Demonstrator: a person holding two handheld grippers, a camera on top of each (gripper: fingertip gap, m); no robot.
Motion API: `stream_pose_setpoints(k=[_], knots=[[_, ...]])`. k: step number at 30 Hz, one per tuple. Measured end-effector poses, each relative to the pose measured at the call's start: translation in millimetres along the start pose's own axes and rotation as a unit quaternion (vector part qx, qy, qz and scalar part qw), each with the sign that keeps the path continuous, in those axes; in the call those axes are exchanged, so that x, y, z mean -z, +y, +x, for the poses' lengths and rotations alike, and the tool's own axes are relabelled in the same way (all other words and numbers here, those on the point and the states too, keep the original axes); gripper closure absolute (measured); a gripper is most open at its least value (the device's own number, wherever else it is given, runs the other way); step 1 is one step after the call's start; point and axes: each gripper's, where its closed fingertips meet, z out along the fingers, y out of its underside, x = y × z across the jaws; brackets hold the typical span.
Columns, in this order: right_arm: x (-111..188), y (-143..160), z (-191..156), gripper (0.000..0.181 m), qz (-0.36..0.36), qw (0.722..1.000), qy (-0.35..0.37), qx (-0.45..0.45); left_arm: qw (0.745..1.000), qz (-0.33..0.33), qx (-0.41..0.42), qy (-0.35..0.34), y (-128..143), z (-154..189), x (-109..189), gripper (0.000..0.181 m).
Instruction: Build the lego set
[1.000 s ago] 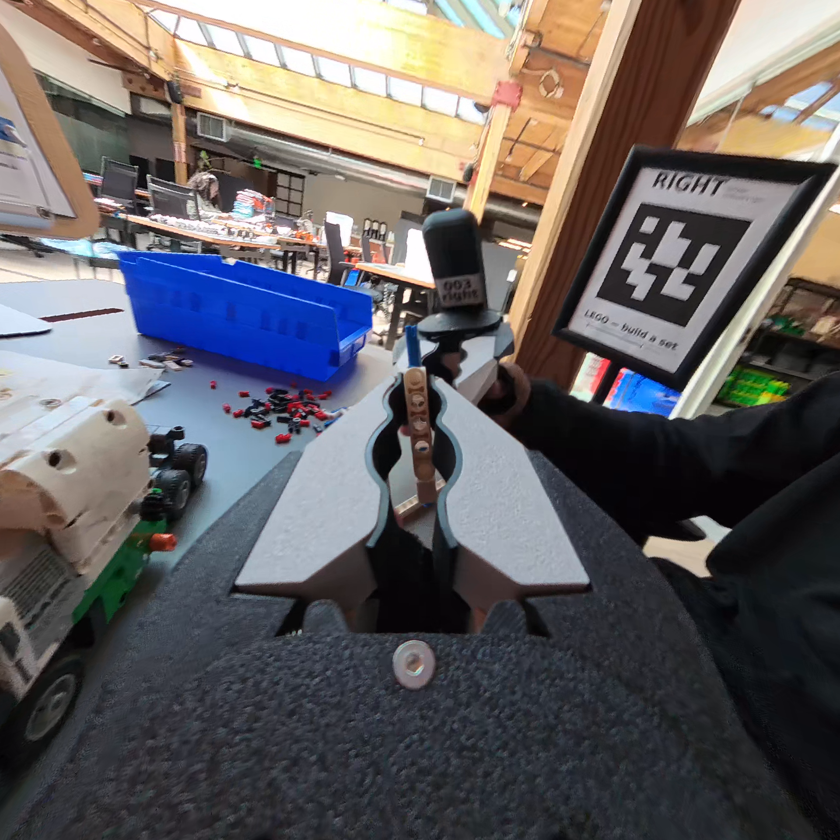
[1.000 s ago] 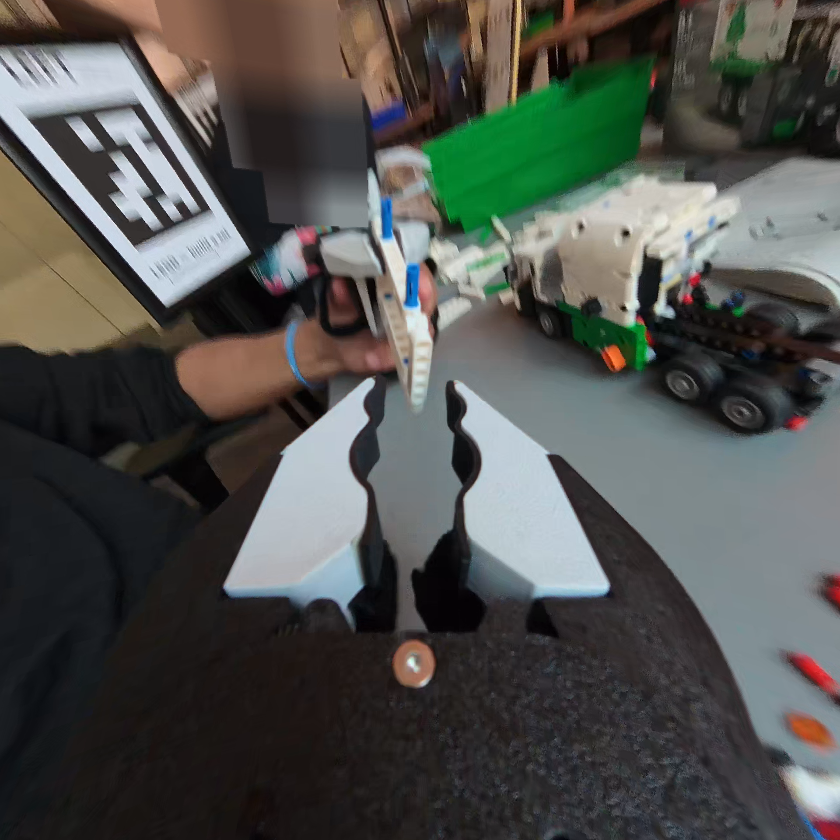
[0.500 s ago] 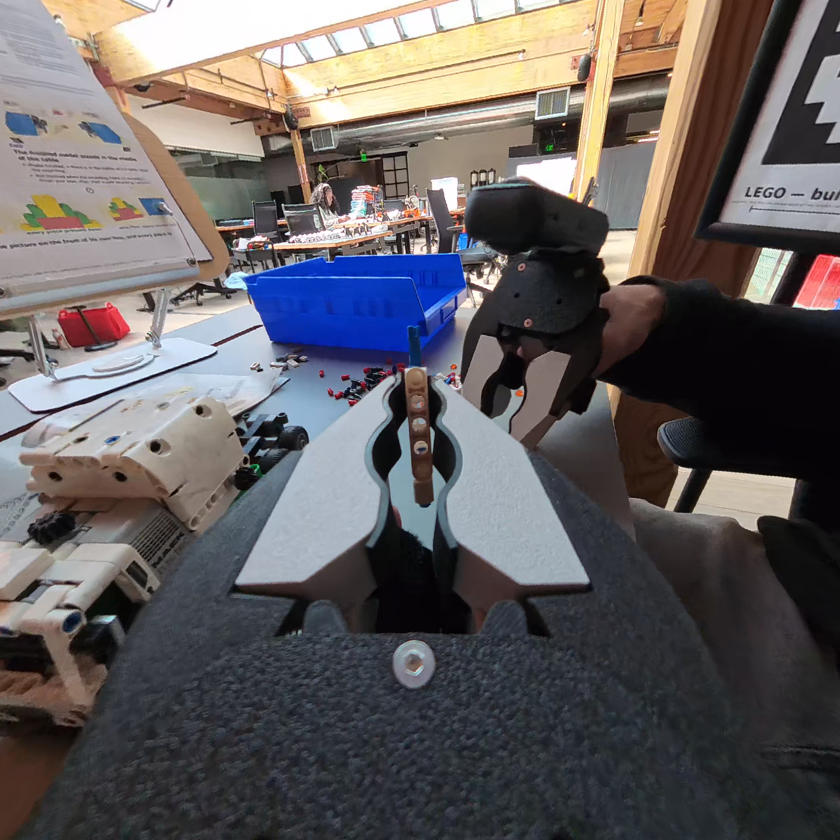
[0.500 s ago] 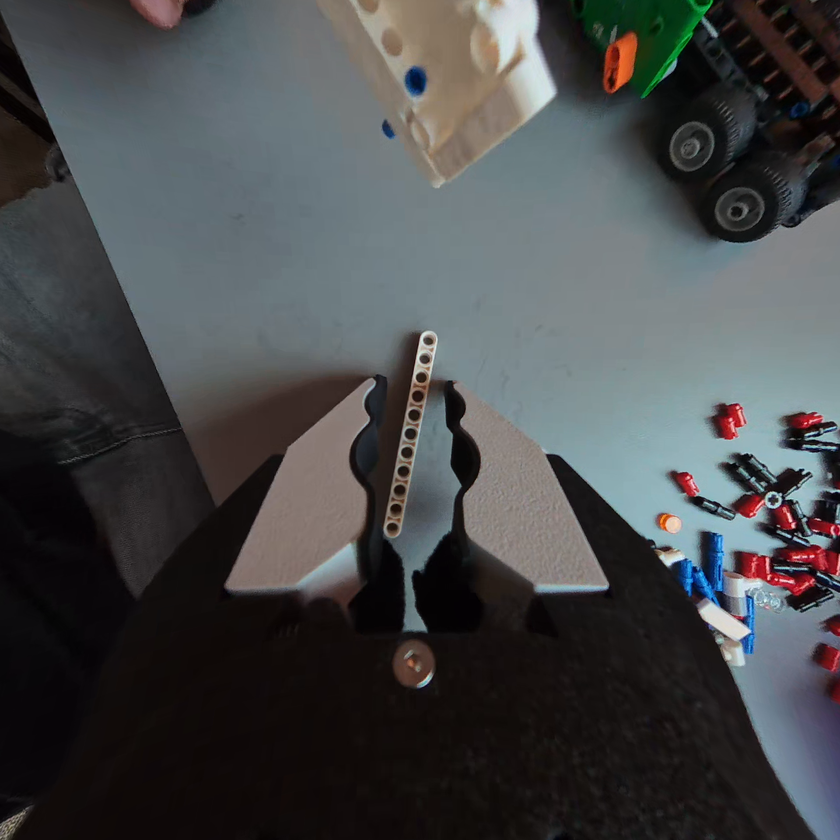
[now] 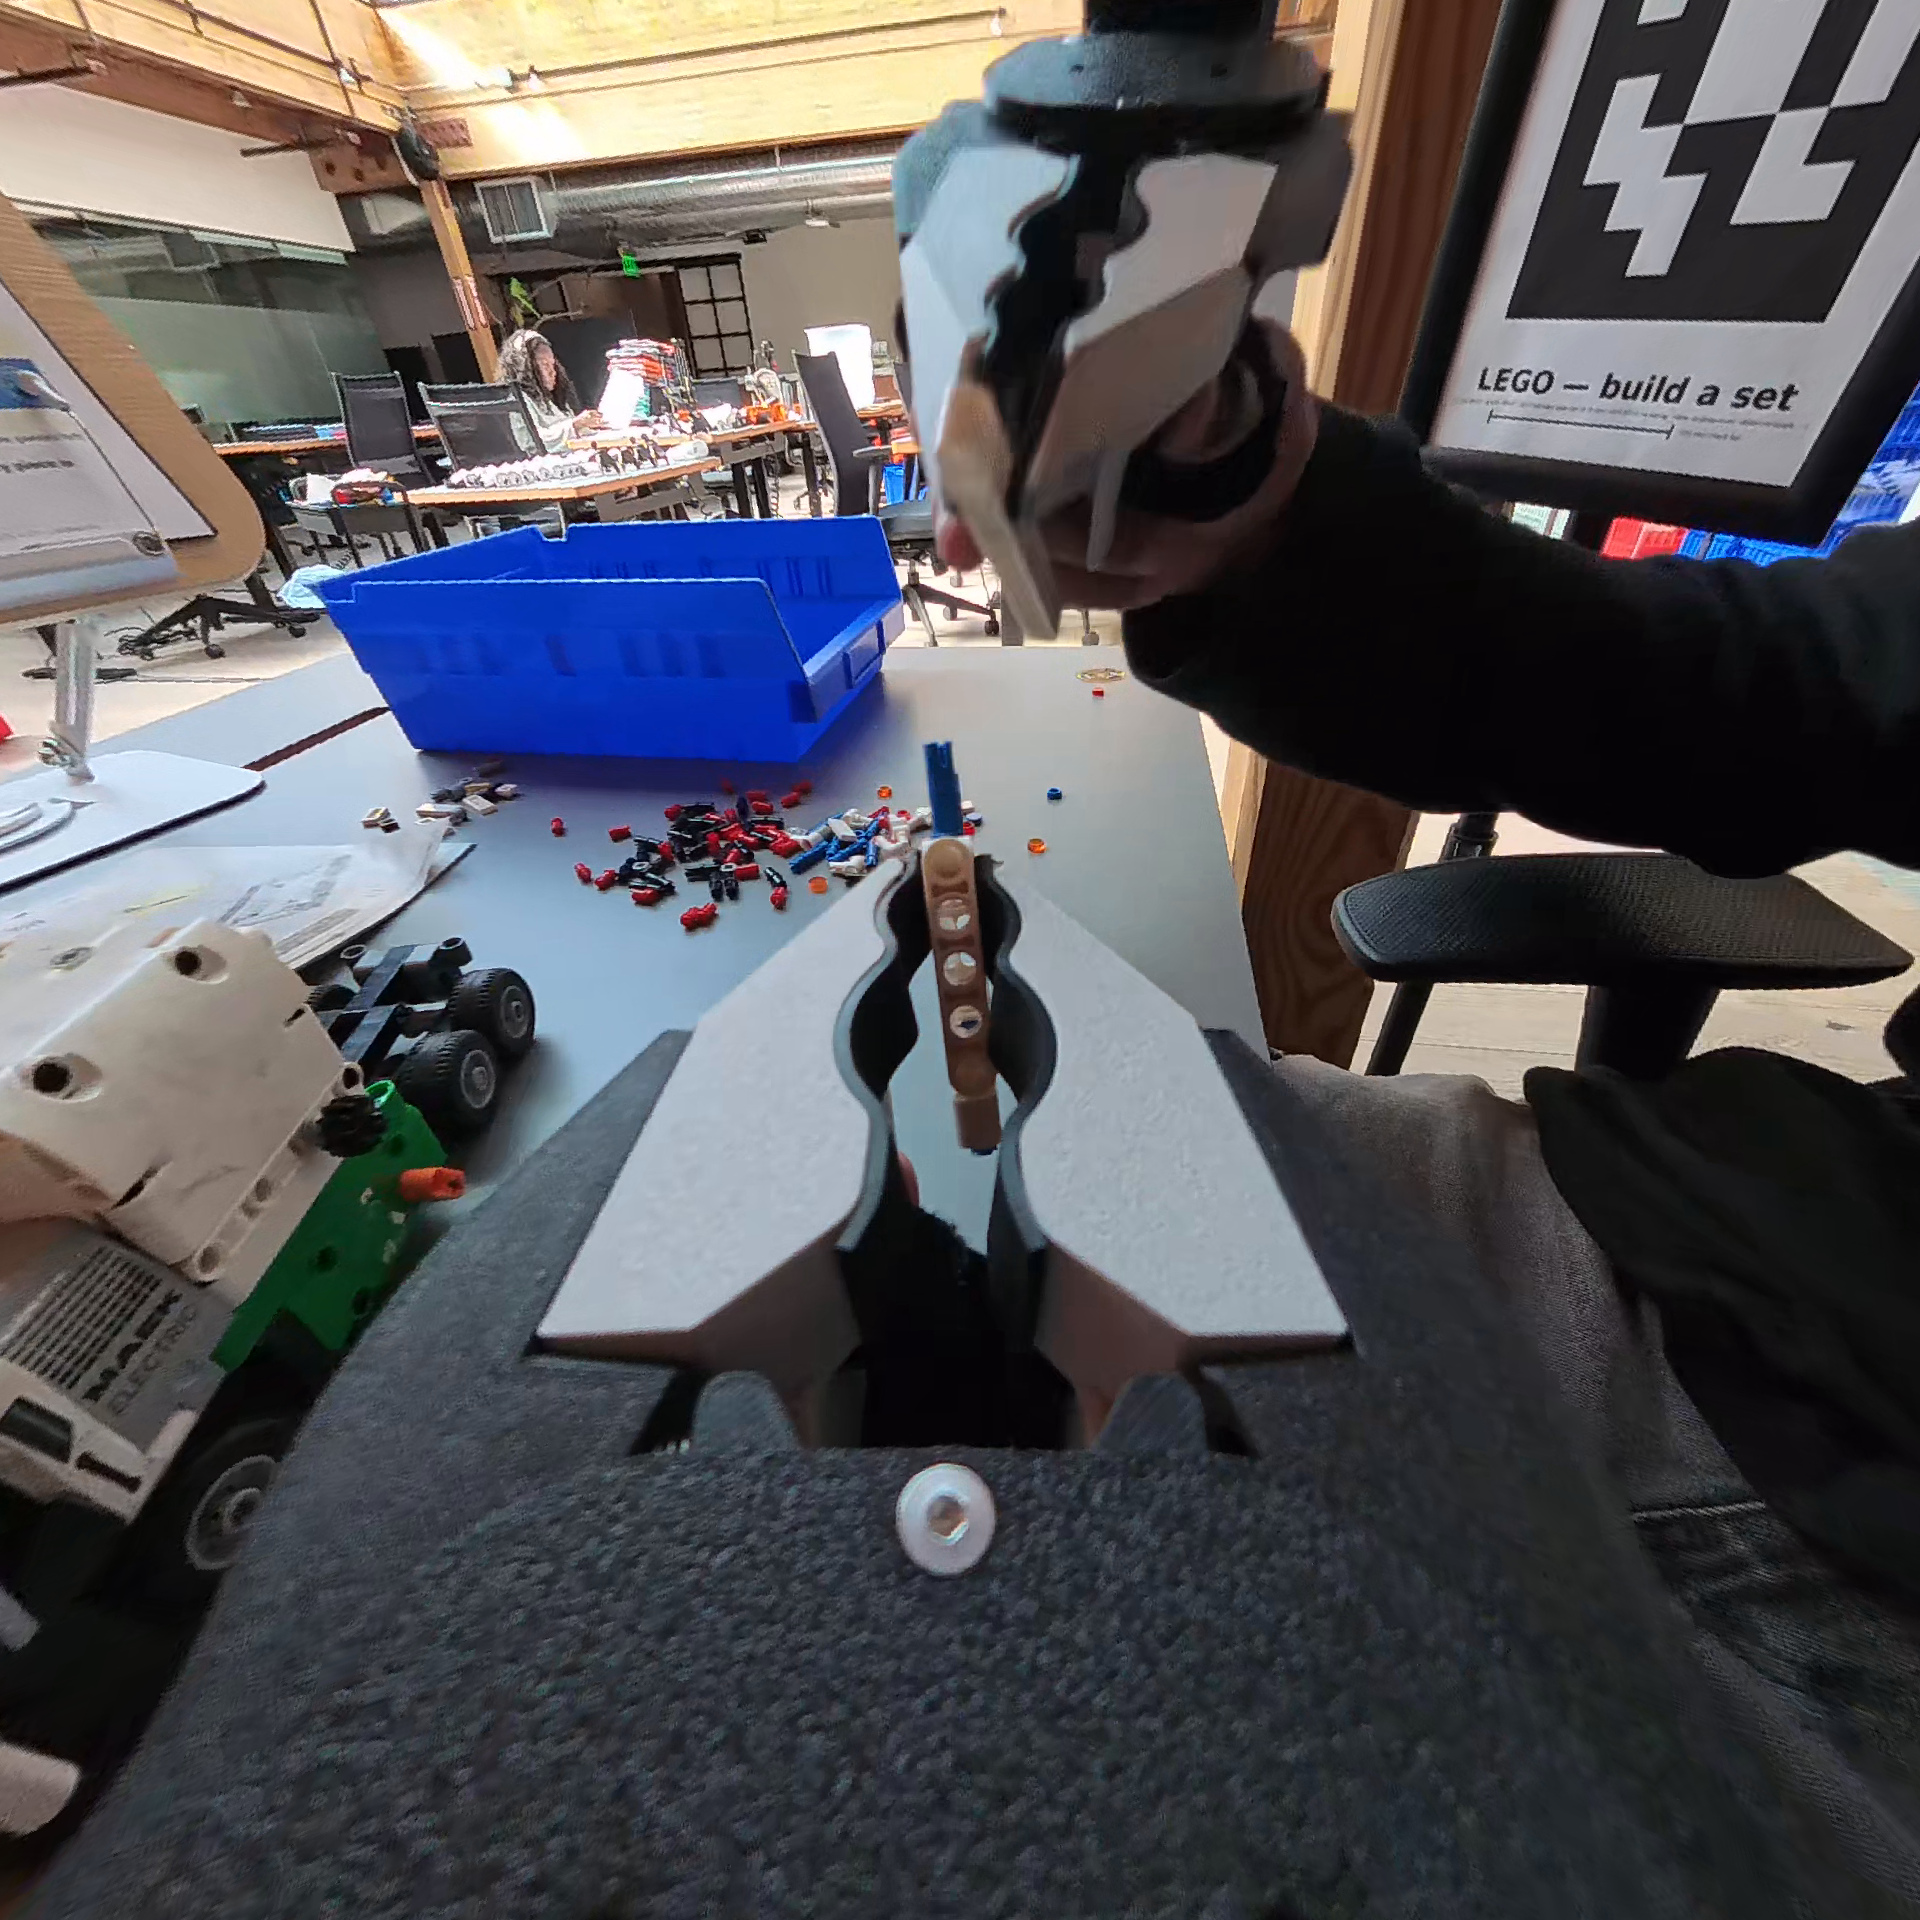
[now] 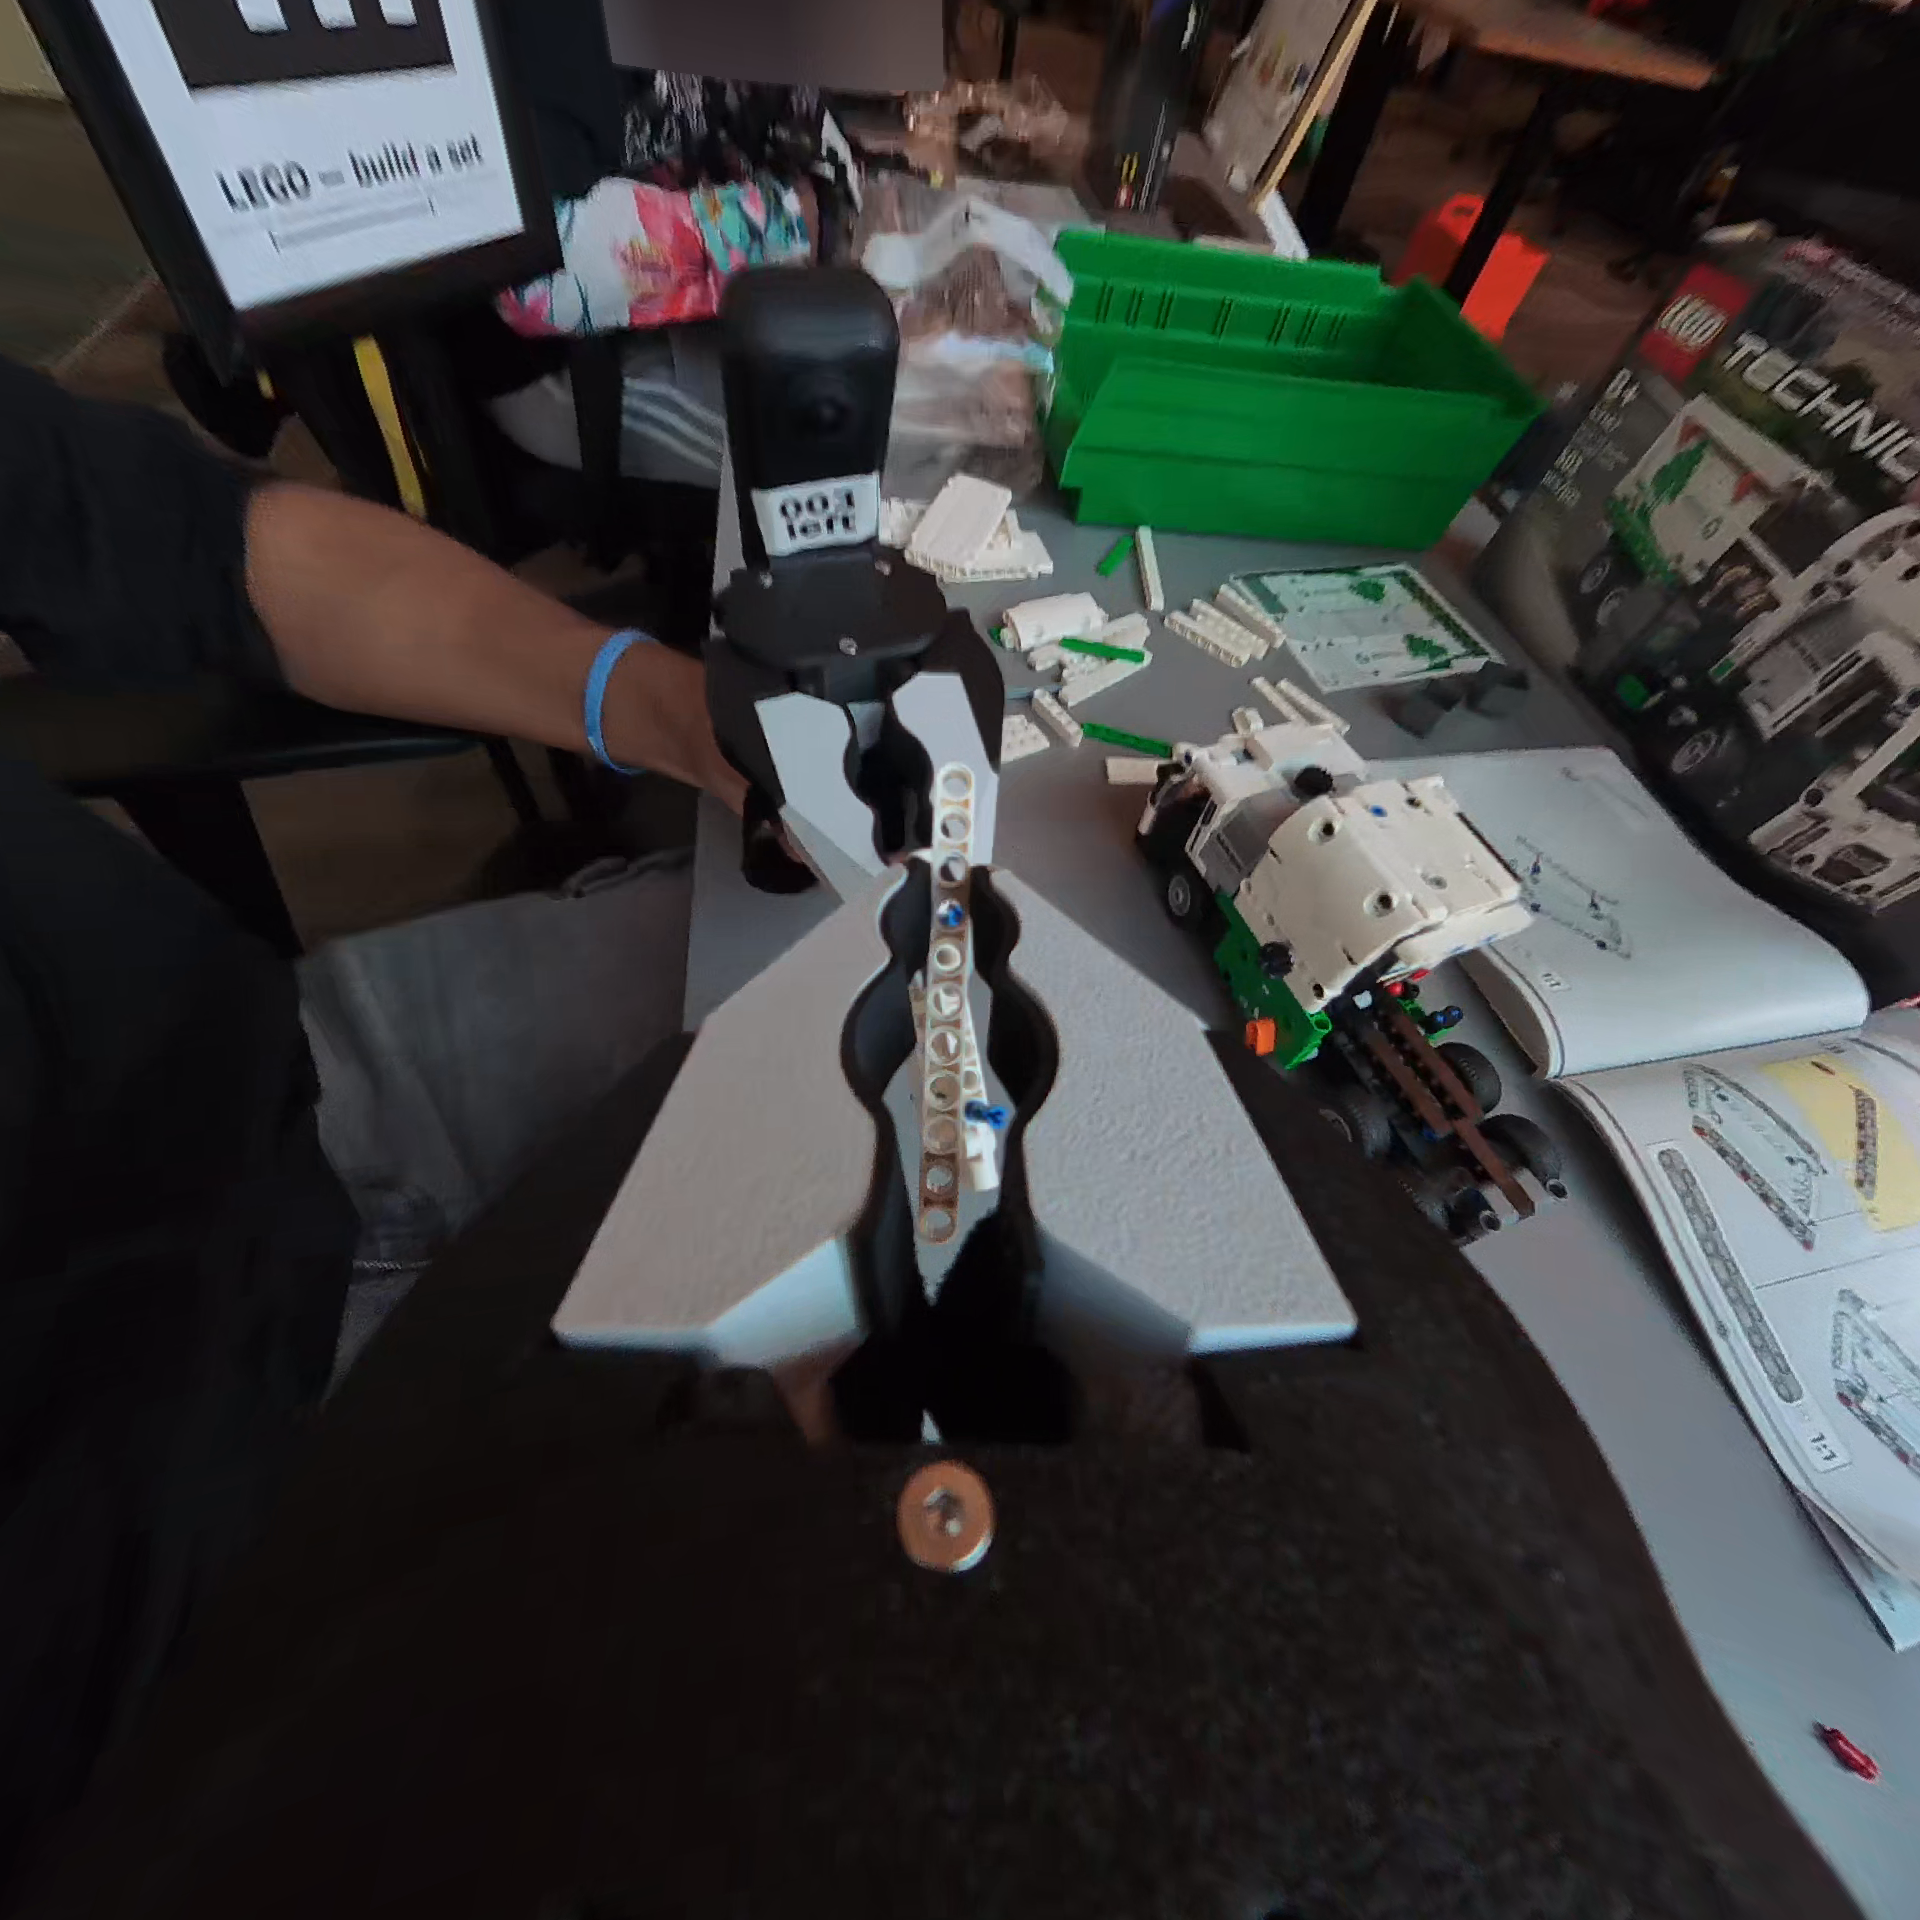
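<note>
My left gripper (image 5: 948, 871) is shut on a short white holed beam (image 5: 961, 987) with a blue pin (image 5: 940, 790) at its far end, held above the table edge. My right gripper (image 6: 943, 878) is shut on a long white holed beam (image 6: 940, 1049). In the right wrist view the left gripper (image 6: 899, 847) faces mine and the two beams overlap between the tips. In the left wrist view the right gripper (image 5: 1023, 592) hovers above with its beam (image 5: 977, 499). The white and green lego truck (image 5: 156, 1091) (image 6: 1351, 894) stands on the grey table (image 5: 1091, 748).
Loose red, black and blue pins (image 5: 748, 842) lie before a blue bin (image 5: 623, 644). A green bin (image 6: 1268, 416), white parts (image 6: 1101, 644), an open instruction booklet (image 6: 1683, 935) and the set's box (image 6: 1766, 571) lie beyond the truck. A chair (image 5: 1610, 935) stands to the right. My hands' fingertips stand some 6 cm from each other.
My right gripper, open over the long white beam lying on the table, has shut on it and lifted it up to the left gripper's beam. The left gripper kept its hold.
</note>
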Motion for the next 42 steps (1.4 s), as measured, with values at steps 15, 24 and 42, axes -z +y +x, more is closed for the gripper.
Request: stream_pose_setpoints(k=[15, 24, 42], knots=[[-31.2, 26.1, 0.2, 0.175, -0.031, 0.989, -0.118, -0.080, 0.998, -0.008, 0.047, 0.045, 2.1, 2.9, -2.0, 0.175], [-32.3, 33.7, -0.3, 0.175, -0.114, 0.983, -0.135, -0.052, 0.993, -0.028, 0.094, 0.067, 7.8, -0.2, -4.8, 0.175], [-32.4, 39.2, -1.5, 0.175, -0.058, 0.963, -0.205, -0.167, 0.991, -0.052, 0.094, 0.074, 14.0, 2.9, -7.7, 0.175]])
